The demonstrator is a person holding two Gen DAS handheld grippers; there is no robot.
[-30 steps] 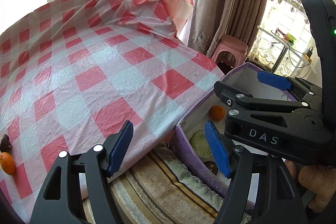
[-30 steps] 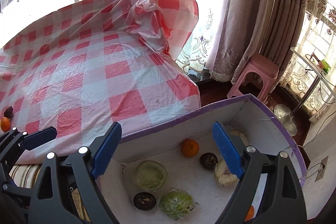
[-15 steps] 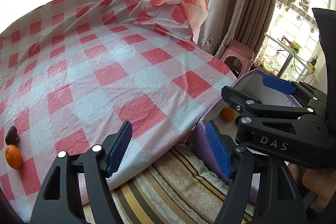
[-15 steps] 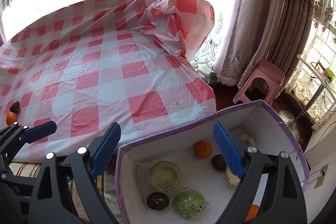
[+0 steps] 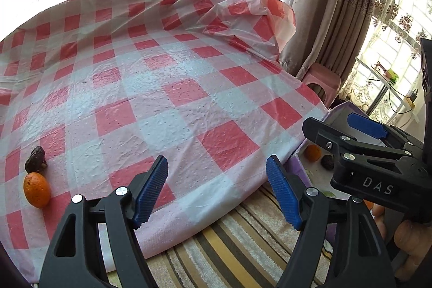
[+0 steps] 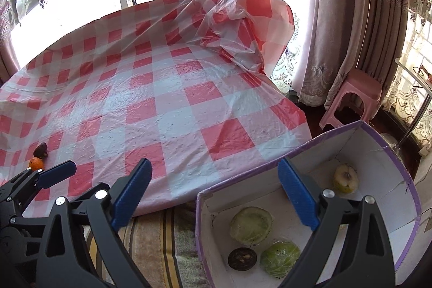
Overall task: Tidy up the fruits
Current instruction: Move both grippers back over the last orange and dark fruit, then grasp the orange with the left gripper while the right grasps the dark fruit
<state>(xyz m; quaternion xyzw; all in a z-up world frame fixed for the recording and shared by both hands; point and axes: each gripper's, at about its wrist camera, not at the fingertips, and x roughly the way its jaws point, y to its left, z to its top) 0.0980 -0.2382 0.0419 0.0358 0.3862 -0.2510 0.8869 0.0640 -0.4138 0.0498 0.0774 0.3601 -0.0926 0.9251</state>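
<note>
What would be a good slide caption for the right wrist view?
Open right gripper above the purple box of fruit, its jaws opening; orange waits on the checked tablecloth.

On the checked cloth lie one orange and one dark fruit. The box holds two green fruits, one pale cut fruit and one dark round fruit. The left view shows one more orange and one more dark fruit inside that box.
</note>
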